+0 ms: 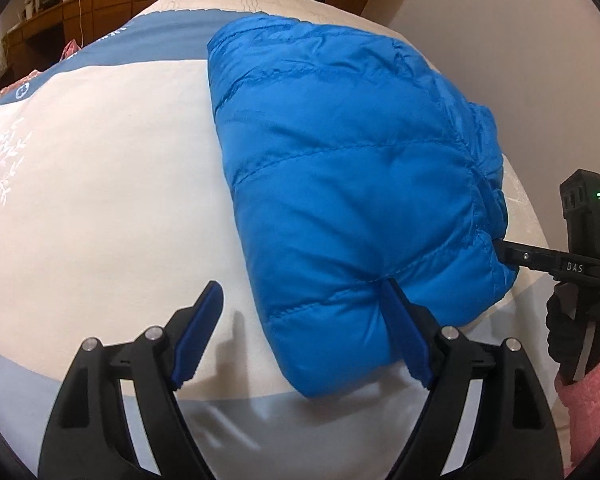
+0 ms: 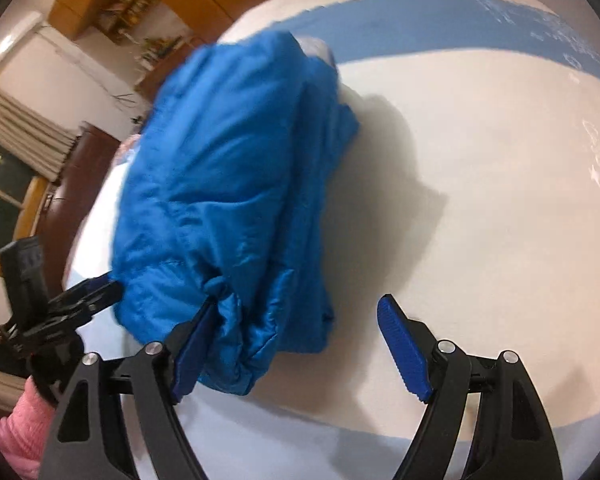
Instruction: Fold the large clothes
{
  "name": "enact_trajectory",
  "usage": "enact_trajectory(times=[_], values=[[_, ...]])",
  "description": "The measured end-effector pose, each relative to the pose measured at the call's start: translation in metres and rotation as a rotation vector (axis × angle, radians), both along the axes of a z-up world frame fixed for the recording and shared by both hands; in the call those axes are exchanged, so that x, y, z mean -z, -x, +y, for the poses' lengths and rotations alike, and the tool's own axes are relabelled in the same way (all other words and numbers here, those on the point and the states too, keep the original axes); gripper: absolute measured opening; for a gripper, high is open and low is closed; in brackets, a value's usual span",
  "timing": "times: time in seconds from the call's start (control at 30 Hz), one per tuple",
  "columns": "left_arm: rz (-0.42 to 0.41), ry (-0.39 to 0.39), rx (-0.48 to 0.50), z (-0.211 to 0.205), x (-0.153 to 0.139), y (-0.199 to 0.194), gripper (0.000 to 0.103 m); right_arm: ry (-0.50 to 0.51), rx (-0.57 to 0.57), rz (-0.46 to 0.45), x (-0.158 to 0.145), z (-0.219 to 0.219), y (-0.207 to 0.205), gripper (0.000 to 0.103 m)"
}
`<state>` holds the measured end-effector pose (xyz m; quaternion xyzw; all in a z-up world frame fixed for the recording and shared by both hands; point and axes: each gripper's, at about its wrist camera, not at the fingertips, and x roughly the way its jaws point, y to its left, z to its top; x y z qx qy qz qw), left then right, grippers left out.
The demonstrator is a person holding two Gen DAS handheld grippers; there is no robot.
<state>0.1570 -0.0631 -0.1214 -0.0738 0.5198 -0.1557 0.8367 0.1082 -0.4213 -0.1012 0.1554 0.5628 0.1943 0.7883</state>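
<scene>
Looking along both cameras, I saw the bright blue quilted puffer jacket (image 1: pixel 340 184) lying folded into a thick bundle on the cream and blue bed cover (image 1: pixel 100 200), near its right edge. My left gripper (image 1: pixel 304 336) stood wide open and held nothing; one blue pad (image 1: pixel 404 336) pressed into the near hem of the jacket, the other was over bare cover. My right gripper (image 2: pixel 304 344) was also wide open and empty, with its left pad touching a gathered elastic cuff (image 2: pixel 224 300). I judged the jacket light, very soft and springy, with a smooth shell that would slip. I thought it better to pinch a stitched seam or the hem, through all layers, than the puffed middle, which I expected to slide out.
</scene>
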Motion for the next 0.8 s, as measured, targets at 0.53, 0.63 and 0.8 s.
enact_trajectory(times=[0.53, 0.63, 0.8], values=[[-0.033, -0.146, -0.059, -0.012, -0.073, 0.048, 0.085, 0.16, 0.05, -0.066, -0.07, 0.027, 0.055, 0.096], [-0.044, -0.151, -0.083, -0.012, -0.086, 0.063, 0.091, 0.189, 0.048, -0.083, -0.087, 0.034, 0.071, 0.099], [-0.068, -0.17, -0.128, -0.011, -0.099, 0.084, 0.092, 0.2, 0.062, -0.107, -0.107, 0.038, 0.09, 0.099]])
